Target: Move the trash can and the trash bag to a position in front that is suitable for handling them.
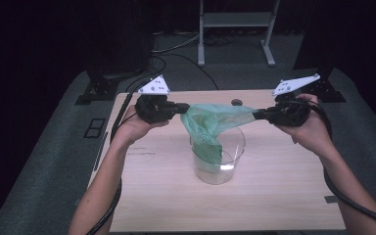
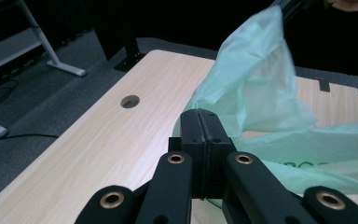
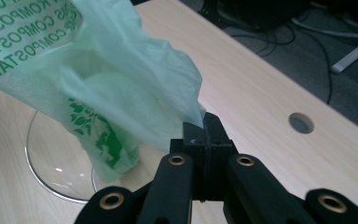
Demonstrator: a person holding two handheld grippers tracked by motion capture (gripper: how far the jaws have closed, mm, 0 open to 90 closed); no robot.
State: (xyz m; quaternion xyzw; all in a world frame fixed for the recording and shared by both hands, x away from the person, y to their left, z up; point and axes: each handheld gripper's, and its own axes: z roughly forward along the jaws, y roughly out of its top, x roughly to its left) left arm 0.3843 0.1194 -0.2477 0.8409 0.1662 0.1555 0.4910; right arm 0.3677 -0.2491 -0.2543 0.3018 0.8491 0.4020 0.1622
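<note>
A thin green compostable bag (image 1: 210,122) is stretched between my two grippers above a clear glass beaker (image 1: 219,161) standing mid-table; its lower end hangs down into the beaker. My left gripper (image 1: 183,108) is shut on the bag's left edge, its jaws pressed together on the film (image 2: 242,102) in the left gripper view. My right gripper (image 1: 260,115) is shut on the bag's right edge. In the right gripper view the bag (image 3: 107,79) with green print rises from the closed jaws, and the beaker's rim (image 3: 42,172) lies below.
The light wooden table (image 1: 274,196) has a round cable hole (image 1: 236,102) at its far edge. A metal stand (image 1: 235,29) and cables lie on the grey floor behind. Dark equipment stands at the far left and right corners.
</note>
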